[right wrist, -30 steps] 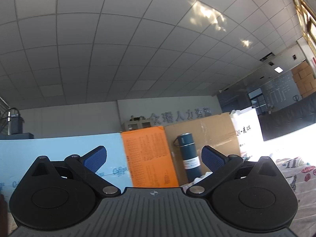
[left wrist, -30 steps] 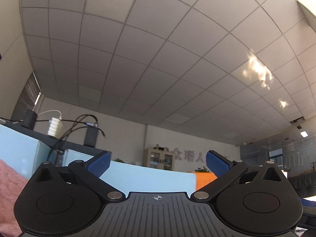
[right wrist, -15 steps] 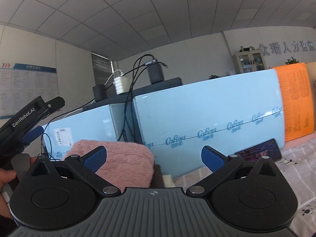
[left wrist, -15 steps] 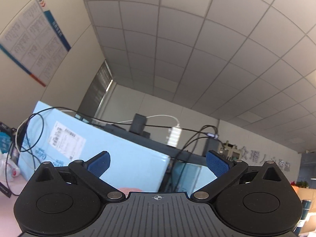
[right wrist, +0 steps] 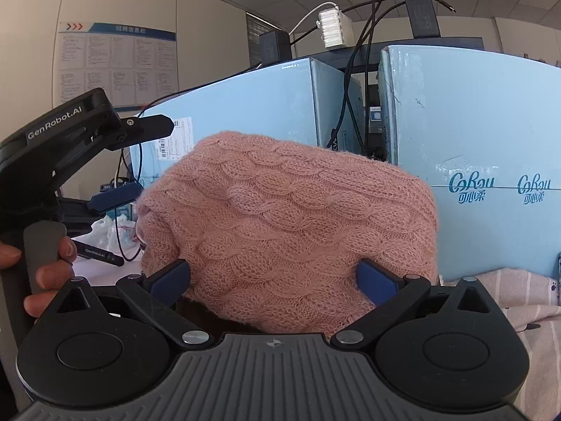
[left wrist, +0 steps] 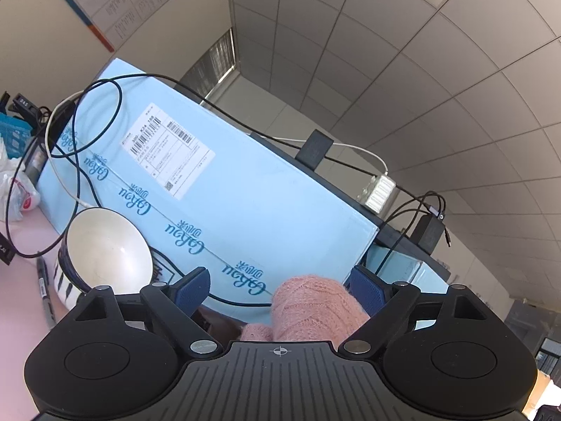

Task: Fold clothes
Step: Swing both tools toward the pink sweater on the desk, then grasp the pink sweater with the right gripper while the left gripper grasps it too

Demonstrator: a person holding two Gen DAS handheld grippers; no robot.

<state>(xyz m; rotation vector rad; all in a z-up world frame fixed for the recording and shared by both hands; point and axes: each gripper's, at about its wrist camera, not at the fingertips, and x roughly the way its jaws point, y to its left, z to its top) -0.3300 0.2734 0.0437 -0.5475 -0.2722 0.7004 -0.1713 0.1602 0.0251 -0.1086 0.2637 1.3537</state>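
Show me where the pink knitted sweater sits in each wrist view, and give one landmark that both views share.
Left wrist view: the pink sweater is low and right of centre, between the open left tongs, closer to their right finger.
Right wrist view: the sweater fills the centre, bulging up between the open right tongs.
Shared landmark: the light blue box with the barcode label.

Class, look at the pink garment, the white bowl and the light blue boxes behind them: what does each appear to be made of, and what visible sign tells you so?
Pink garment: knitted yarn, probably wool or acrylic; cable stitches, fuzzy halo.
White bowl: likely glazed ceramic; smooth, faintly shiny inside, dark patterned outside.
Light blue boxes: probably printed cardboard; flat matte faces, stuck-on barcode label.
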